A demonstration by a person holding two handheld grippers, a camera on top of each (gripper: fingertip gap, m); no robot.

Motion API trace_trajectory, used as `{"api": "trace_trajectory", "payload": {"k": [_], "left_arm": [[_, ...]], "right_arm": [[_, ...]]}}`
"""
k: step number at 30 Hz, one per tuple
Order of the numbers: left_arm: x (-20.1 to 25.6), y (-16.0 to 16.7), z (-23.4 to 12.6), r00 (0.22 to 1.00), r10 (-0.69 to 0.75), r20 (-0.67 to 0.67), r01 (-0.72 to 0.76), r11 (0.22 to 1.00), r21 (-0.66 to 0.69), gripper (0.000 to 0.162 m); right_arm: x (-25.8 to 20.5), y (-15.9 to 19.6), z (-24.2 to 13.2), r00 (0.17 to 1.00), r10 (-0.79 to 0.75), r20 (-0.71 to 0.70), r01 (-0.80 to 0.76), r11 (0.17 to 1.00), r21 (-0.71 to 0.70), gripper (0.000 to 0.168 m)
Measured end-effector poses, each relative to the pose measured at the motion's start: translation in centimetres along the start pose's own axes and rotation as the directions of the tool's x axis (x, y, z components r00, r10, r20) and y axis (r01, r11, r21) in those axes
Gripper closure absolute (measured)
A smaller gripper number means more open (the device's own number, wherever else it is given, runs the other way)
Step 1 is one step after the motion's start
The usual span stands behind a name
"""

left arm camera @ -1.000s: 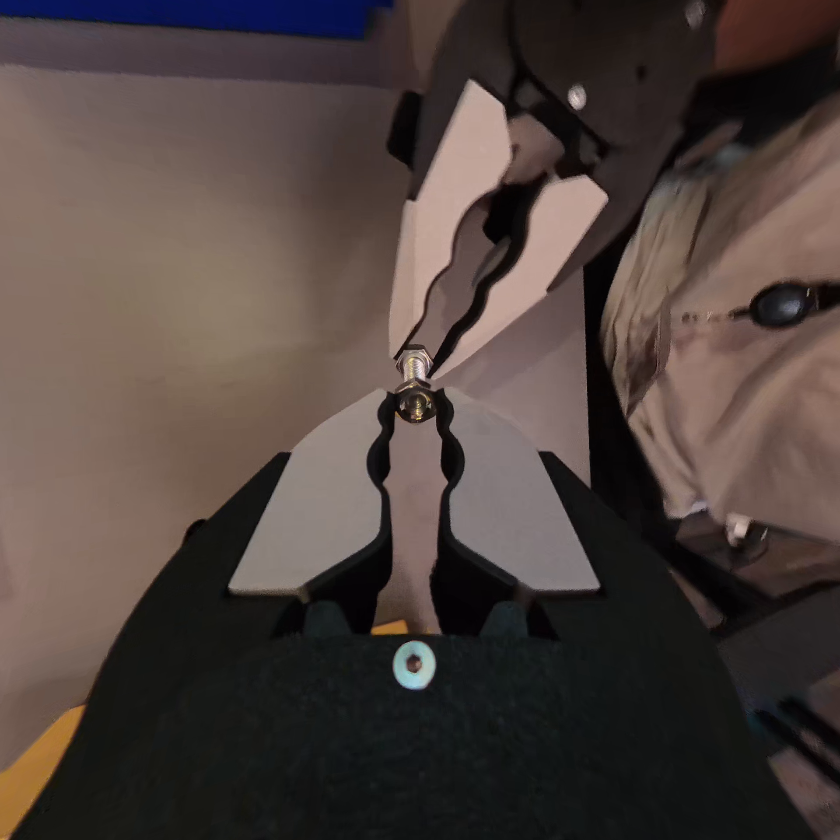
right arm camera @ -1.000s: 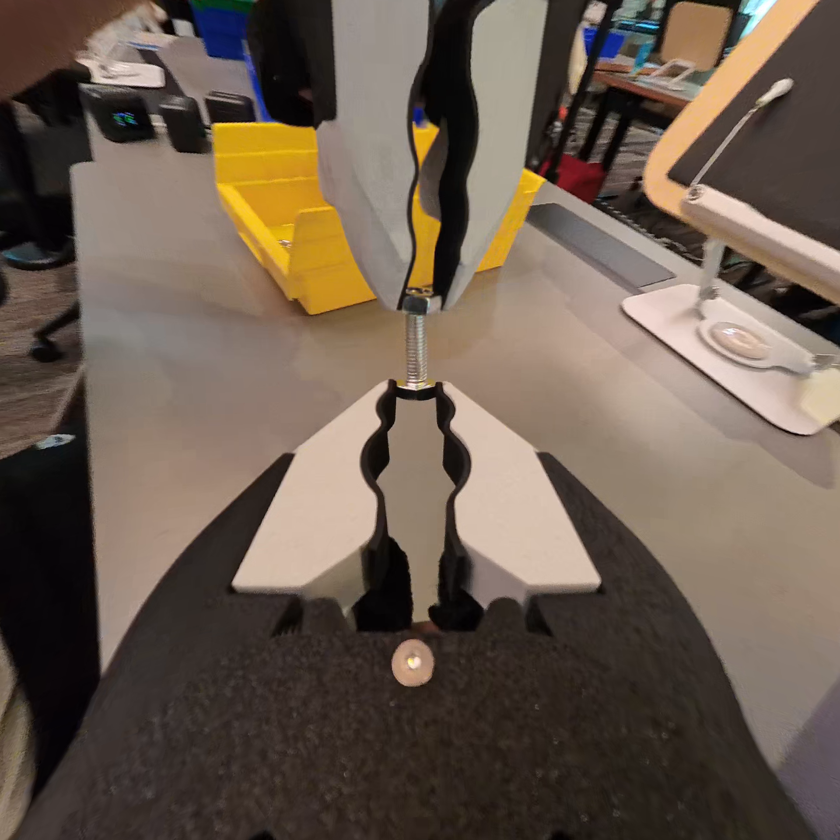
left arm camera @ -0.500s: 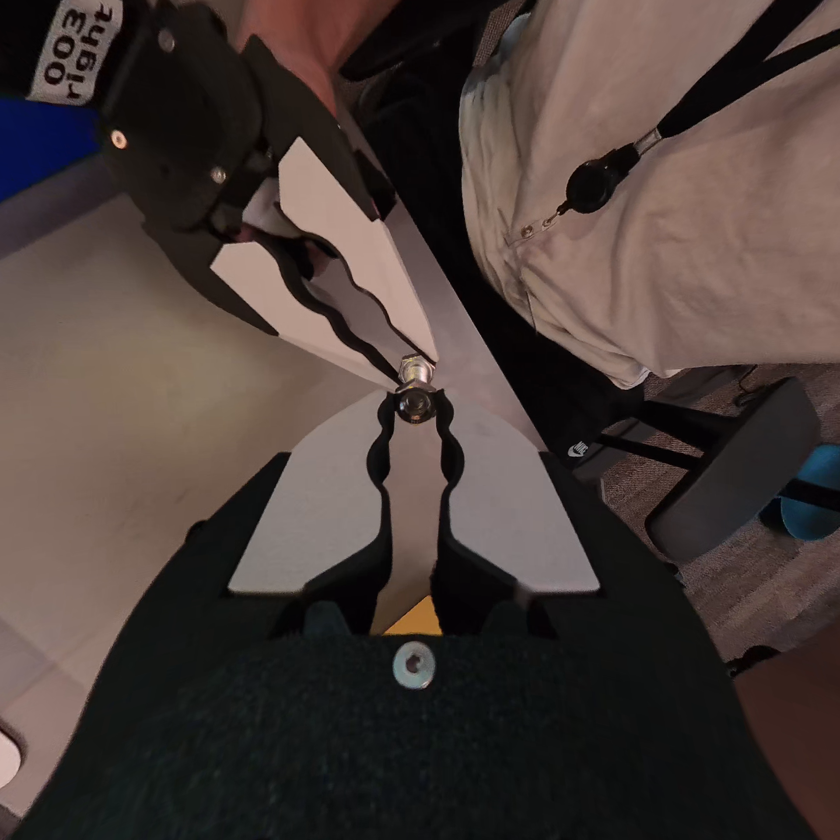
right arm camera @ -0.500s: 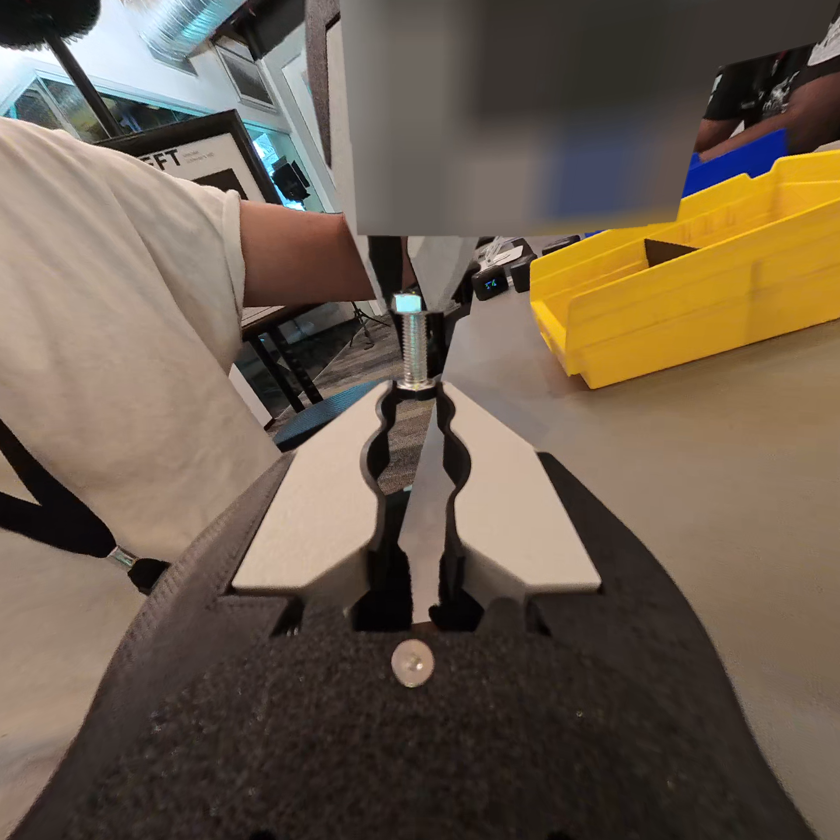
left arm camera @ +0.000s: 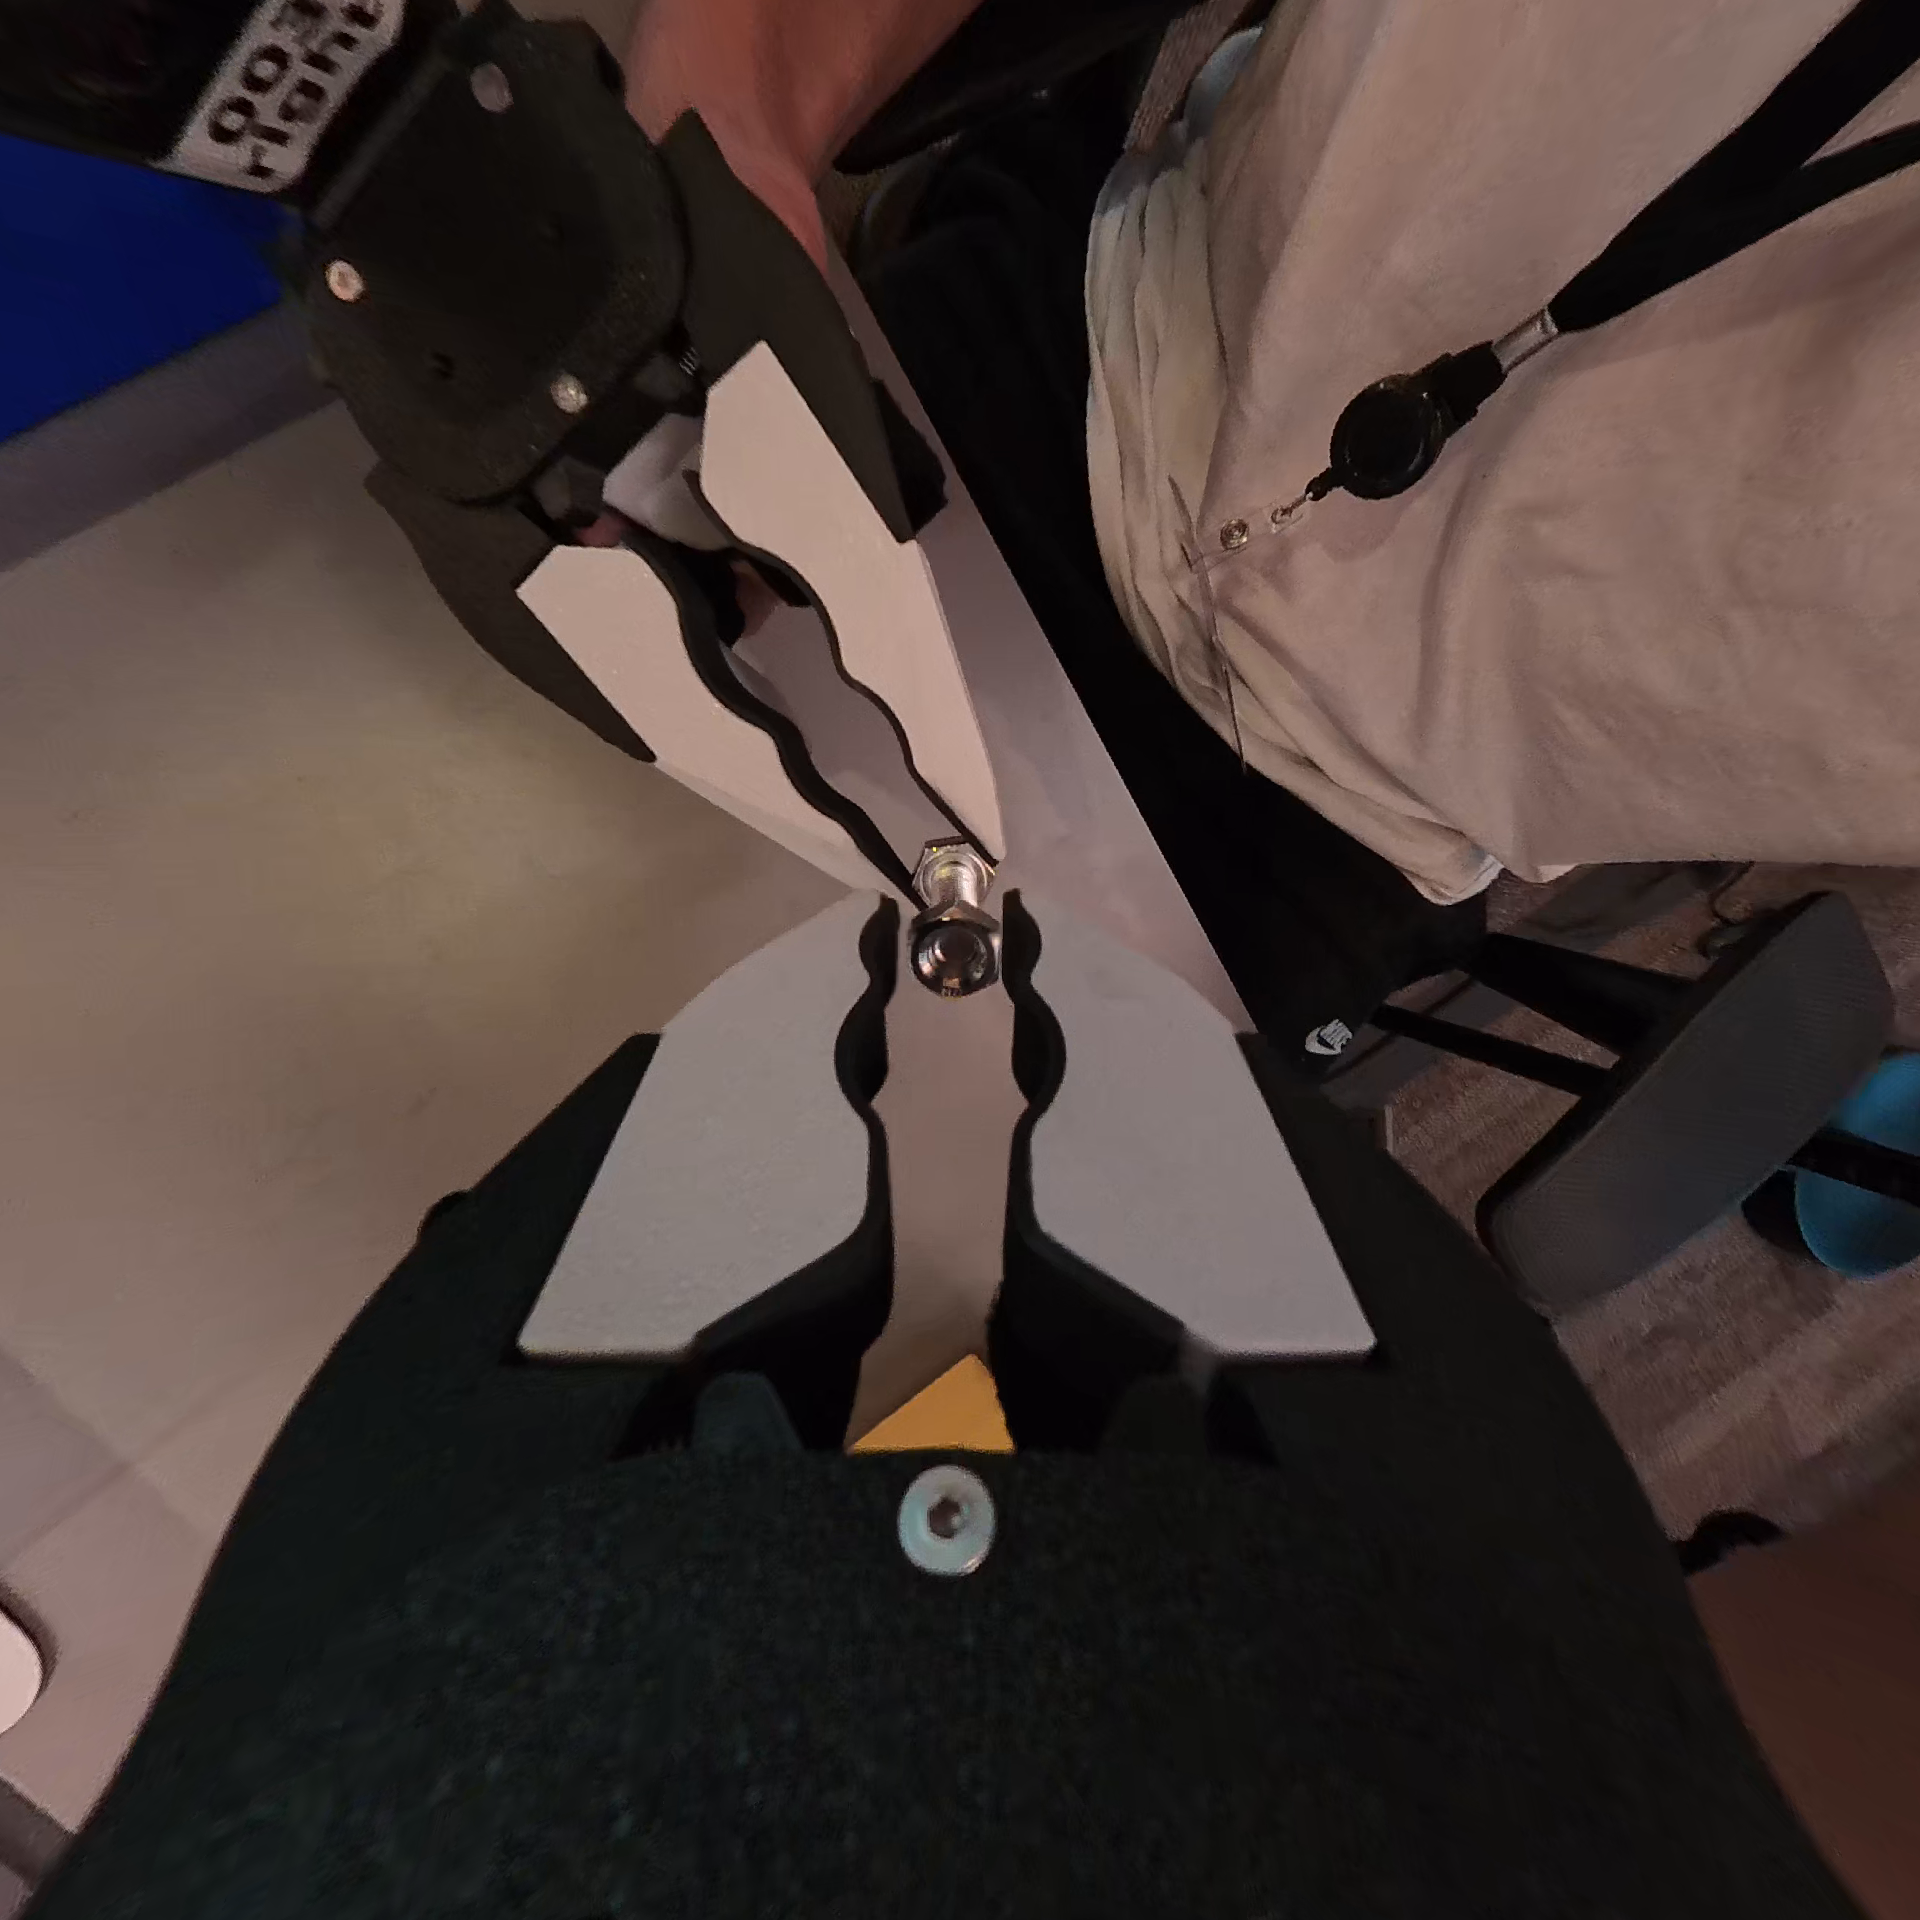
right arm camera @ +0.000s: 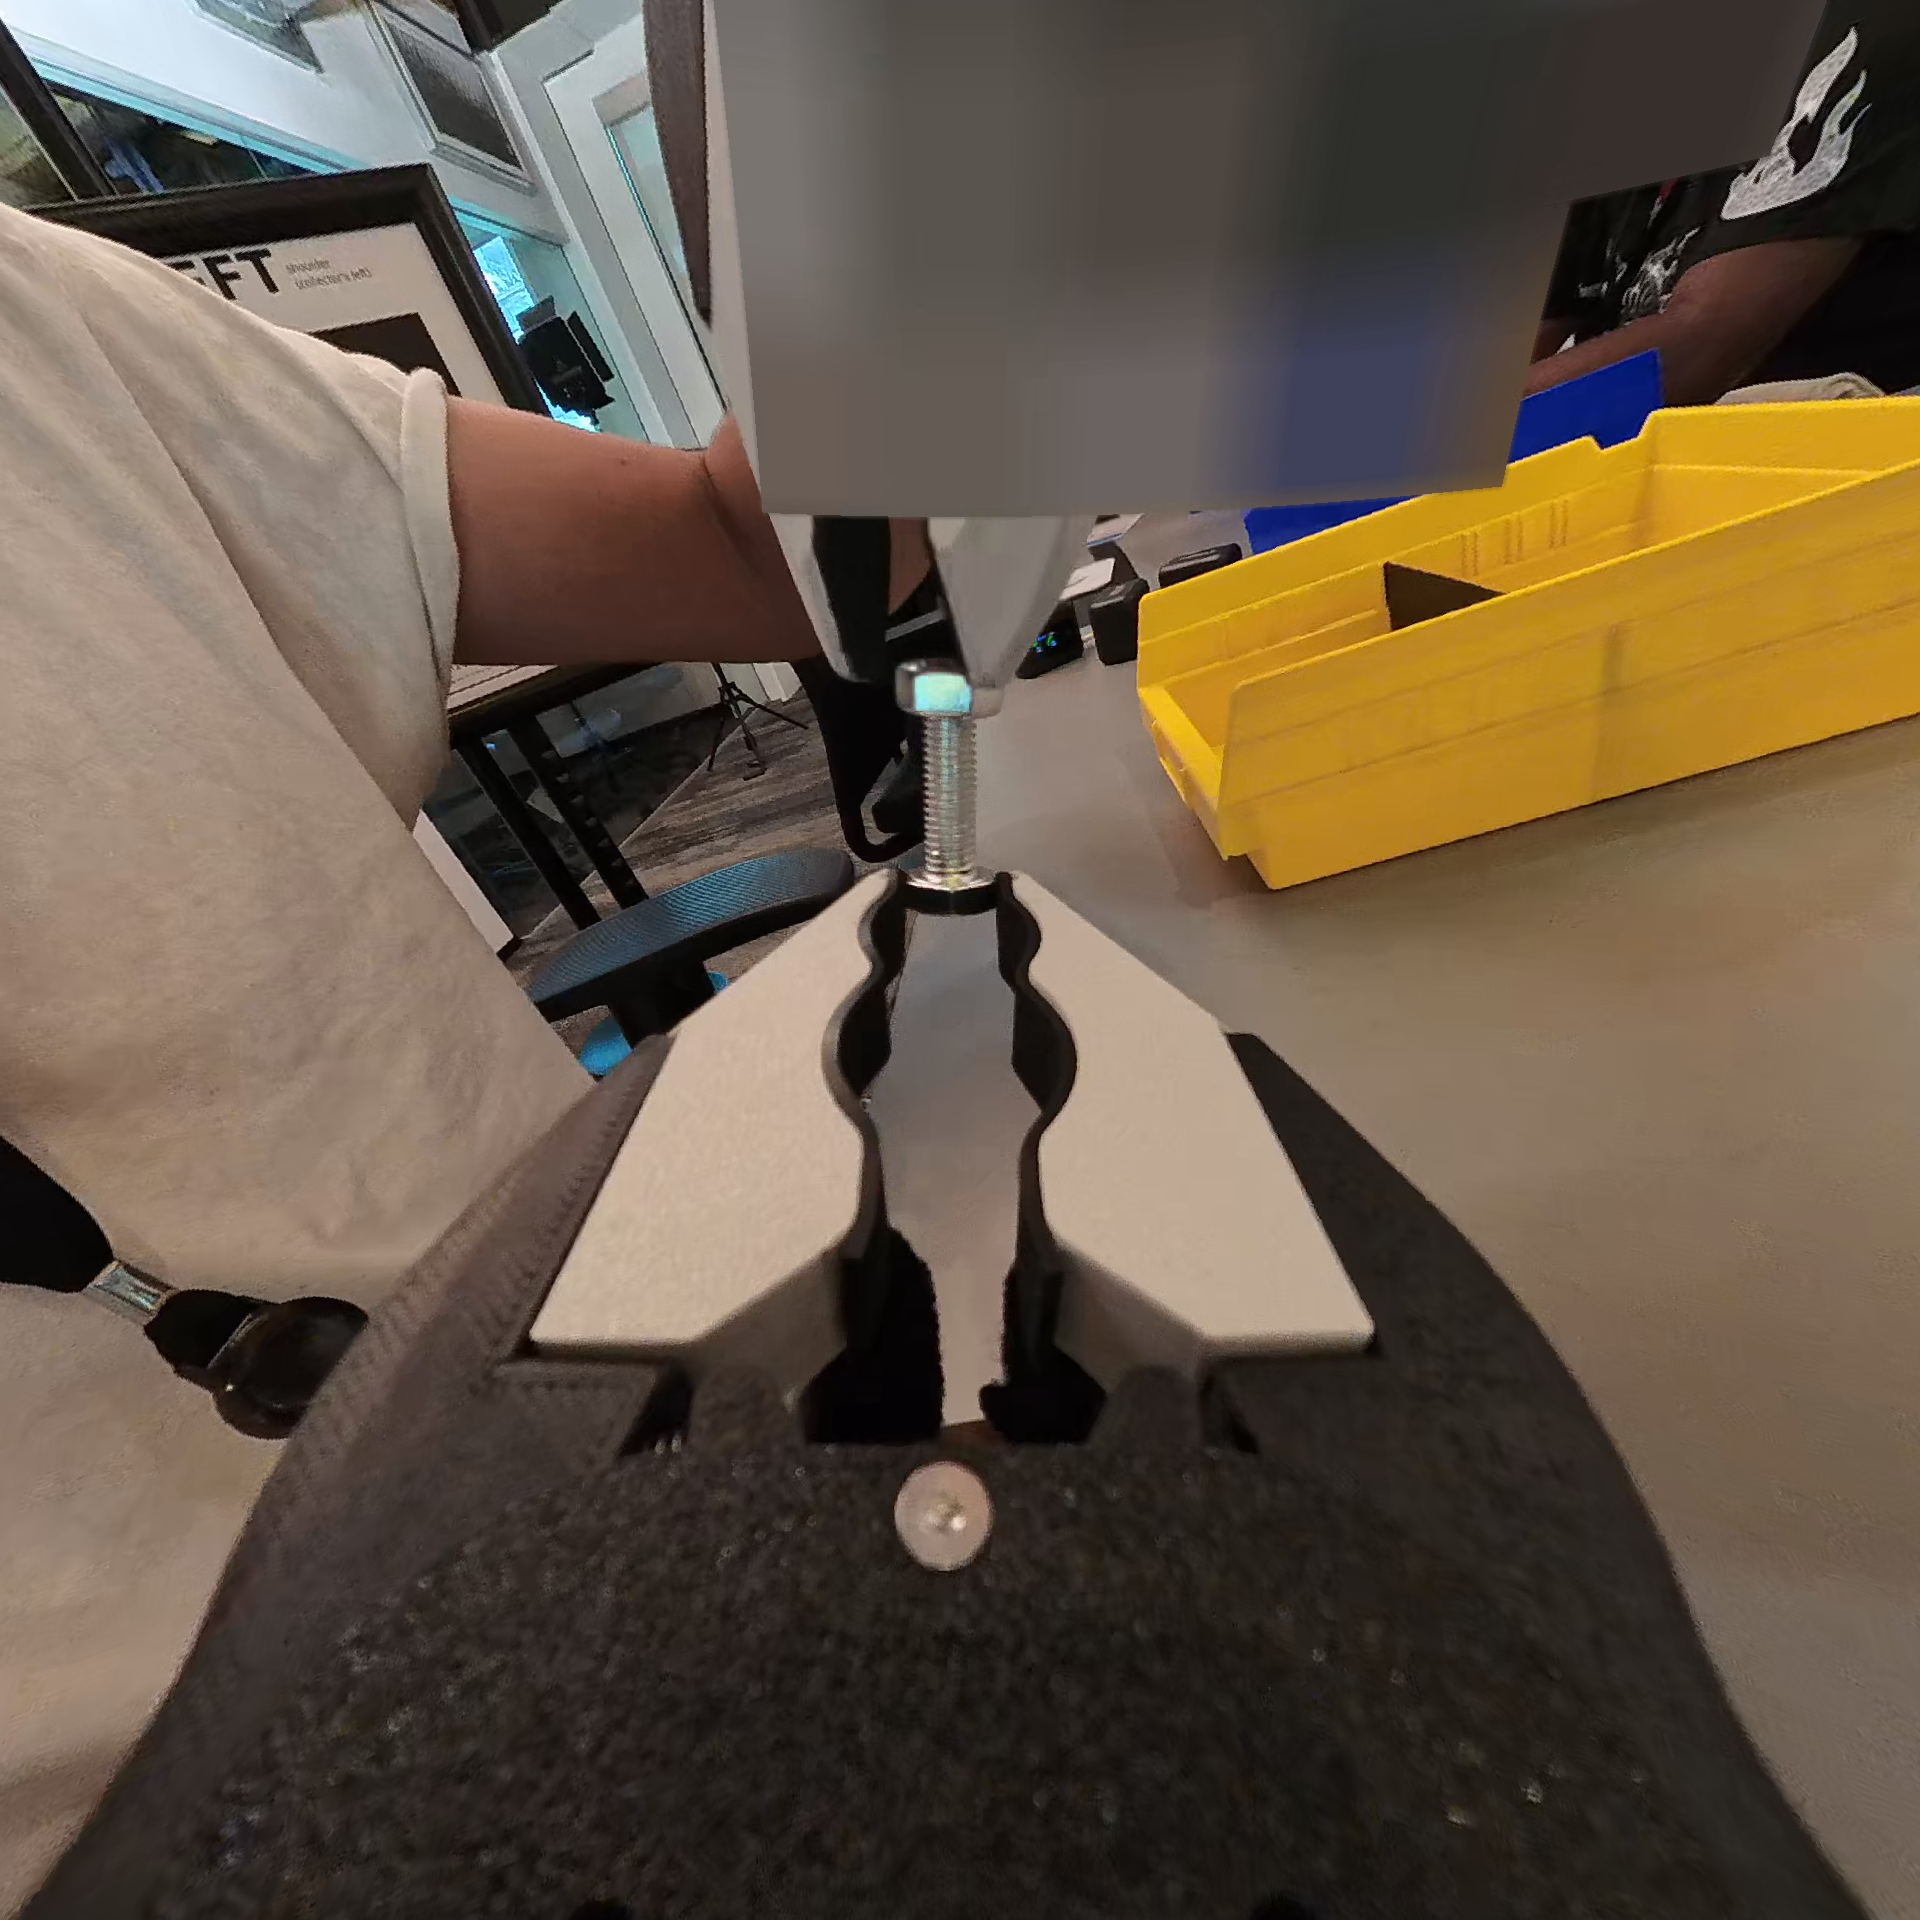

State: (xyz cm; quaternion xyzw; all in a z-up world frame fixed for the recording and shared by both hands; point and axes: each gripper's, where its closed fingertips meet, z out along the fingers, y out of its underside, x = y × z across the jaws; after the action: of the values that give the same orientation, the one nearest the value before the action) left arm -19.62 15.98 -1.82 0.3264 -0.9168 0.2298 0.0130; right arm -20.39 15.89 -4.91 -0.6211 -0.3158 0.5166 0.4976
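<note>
**Q:** How do the jaws of the left gripper [left arm camera: 951, 928] stand?
**A:** Narrow. The fingertips close on the hex head of a steel bolt [right arm camera: 943, 790], which the left wrist view shows end-on.

**Q:** And the right gripper [right arm camera: 949, 896]?
**A:** Also narrow. Its tips pinch a hex nut [right arm camera: 948, 881] seated at the far end of the bolt's threaded shank. The two grippers meet tip to tip, with the bolt spanning the gap between them.

**Q:** Where is the bolt relative to its surroundings?
**A:** In the air, above the near edge of a grey table [right arm camera: 1558, 1091] and touching nothing but the two grippers and the nut.

**Q:** What lies farther out?
**A:** A yellow parts bin [right arm camera: 1507, 748] stands on the table, well apart from the bolt, with a blue bin [right arm camera: 1579, 400] behind it. Beside the table is a person in a cream shirt [left arm camera: 1558, 644] bearing a black badge reel [left arm camera: 1392, 442]. A dark stool [left arm camera: 1683, 1101] stands on the carpet.
</note>
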Motion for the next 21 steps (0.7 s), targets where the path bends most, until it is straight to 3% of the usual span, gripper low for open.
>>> {"api": "trace_trajectory", "payload": {"k": [3, 6, 8, 10, 12, 13, 16, 19, 21], "left_arm": [[-0.7, -0.4, -0.6, 0.998, -0.019, 0.061, 0.016, 0.998, 0.055, 0.133], [-2.6, -1.9, -2.4, 0.962, -0.151, 0.228, 0.083, 0.956, 0.282, 0.119], [-4.8, -2.7, -4.0, 0.86, -0.376, 0.345, 0.152, 0.834, 0.53, 0.115], [-5.8, -2.5, -4.8, 0.72, -0.6, 0.349, 0.155, 0.629, 0.762, 0.104], [-5.7, -1.7, -4.0, 0.594, -0.744, 0.305, 0.115, 0.454, 0.883, 0.1], [-5.6, -1.4, -3.1, 0.542, -0.781, 0.309, 0.1, 0.426, 0.899, 0.096], [-5.6, -0.6, -1.6, 0.403, -0.826, 0.394, 0.07, 0.457, 0.887, 0.101], [-5.9, 0.4, -0.7, 0.376, -0.837, 0.398, 0.105, 0.466, 0.879, 0.103], [-5.7, 1.5, 0.2, 0.402, -0.838, 0.368, 0.136, 0.452, 0.882, 0.104]], "right_arm": [[0.4, -0.1, -0.2, 1.0, -0.006, -0.024, 0.006, 1.0, 0.009, 0.152], [1.4, -0.8, -0.9, 0.994, -0.038, -0.102, 0.042, 0.998, 0.047, 0.152], [2.6, -1.8, -1.9, 0.979, -0.063, -0.196, 0.083, 0.992, 0.097, 0.151], [3.5, -2.6, -3.0, 0.961, -0.061, -0.27, 0.104, 0.983, 0.151, 0.151], [4.1, -2.8, -3.5, 0.95, -0.056, -0.307, 0.114, 0.978, 0.173, 0.151], [4.1, -2.7, -3.5, 0.951, -0.054, -0.306, 0.11, 0.979, 0.17, 0.151], [3.8, -2.5, -3.1, 0.955, -0.053, -0.29, 0.103, 0.981, 0.162, 0.151], [4.2, -1.7, -2.7, 0.94, -0.085, -0.33, 0.122, 0.988, 0.093, 0.151], [5.0, -0.5, -2.6, 0.928, -0.092, -0.362, 0.106, 0.994, 0.019, 0.151]]}}
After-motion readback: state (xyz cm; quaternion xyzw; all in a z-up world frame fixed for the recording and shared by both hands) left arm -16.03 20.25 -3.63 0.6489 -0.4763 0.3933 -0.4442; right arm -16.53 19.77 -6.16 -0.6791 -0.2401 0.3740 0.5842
